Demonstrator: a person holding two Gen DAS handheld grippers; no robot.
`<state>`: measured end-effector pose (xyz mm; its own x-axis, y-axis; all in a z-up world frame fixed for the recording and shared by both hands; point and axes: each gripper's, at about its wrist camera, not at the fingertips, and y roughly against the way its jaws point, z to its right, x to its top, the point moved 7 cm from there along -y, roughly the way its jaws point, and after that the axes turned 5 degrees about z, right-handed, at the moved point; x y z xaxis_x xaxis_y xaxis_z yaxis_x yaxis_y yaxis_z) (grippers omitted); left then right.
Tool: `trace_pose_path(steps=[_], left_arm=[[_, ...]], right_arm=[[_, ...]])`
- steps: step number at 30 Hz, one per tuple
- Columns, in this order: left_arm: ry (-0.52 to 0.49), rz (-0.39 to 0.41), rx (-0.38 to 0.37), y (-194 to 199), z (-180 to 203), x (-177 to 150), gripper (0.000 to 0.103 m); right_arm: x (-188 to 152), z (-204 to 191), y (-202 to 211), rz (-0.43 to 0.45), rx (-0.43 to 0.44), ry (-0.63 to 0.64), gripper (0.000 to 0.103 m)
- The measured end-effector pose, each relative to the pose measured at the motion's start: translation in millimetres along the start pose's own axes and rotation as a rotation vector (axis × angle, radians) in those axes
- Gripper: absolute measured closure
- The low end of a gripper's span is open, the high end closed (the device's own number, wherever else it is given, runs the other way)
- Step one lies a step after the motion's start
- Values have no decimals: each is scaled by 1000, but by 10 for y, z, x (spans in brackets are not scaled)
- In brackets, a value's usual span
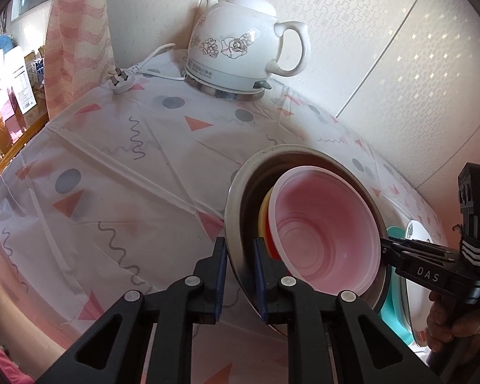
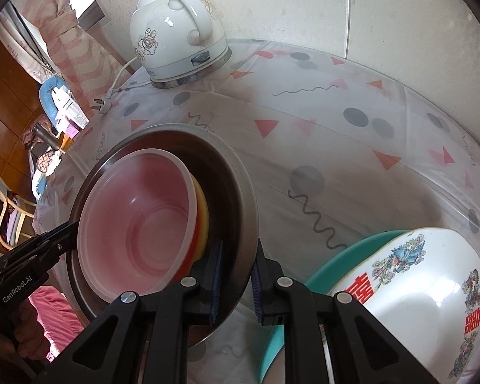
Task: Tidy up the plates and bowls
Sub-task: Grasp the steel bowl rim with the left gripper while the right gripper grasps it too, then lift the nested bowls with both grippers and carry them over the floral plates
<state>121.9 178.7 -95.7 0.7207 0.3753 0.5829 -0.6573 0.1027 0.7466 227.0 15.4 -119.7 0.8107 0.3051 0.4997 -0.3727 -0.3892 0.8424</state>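
Observation:
A steel bowl (image 1: 240, 198) holds a stack of nested bowls: a translucent pink one (image 1: 326, 227) on top, yellow (image 1: 263, 211) and red ones under it. My left gripper (image 1: 238, 280) is shut on the steel bowl's left rim. My right gripper (image 2: 236, 283) is shut on its opposite rim (image 2: 243, 198); the pink bowl (image 2: 137, 224) shows there too. The bowl is tilted and held above the table. A white enamel bowl with red characters (image 2: 409, 297) sits in a teal bowl (image 2: 345, 252) to the right.
A white ceramic electric kettle (image 1: 240, 44) stands at the back of the table with its cord and plug (image 1: 121, 80). The table carries a patterned cloth (image 1: 128, 166). A wall is right behind. A pink curtain (image 1: 76, 32) hangs at the left.

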Motion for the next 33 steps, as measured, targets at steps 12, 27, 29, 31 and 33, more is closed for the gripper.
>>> trace_pose_path(steps=[12,27,29,31,33], left_arm=[[-8,18,-18,147,-14,-55,87],[-52,68,-43,413,209,-21,86],[-59,76,-51,460,256,-1,86],[-66,85,-60,507,315,24,86],[-71,92,-69,546,375,46,86]], right_arm=[[-38,-60,126,20,35,-4,87],[-61,-10,453,82,46,-32,87],[-76,12,510,91,47,-37,87],[-88,39,575,100,49,-43,87],[-95,72,651,113,54,-57,87]])
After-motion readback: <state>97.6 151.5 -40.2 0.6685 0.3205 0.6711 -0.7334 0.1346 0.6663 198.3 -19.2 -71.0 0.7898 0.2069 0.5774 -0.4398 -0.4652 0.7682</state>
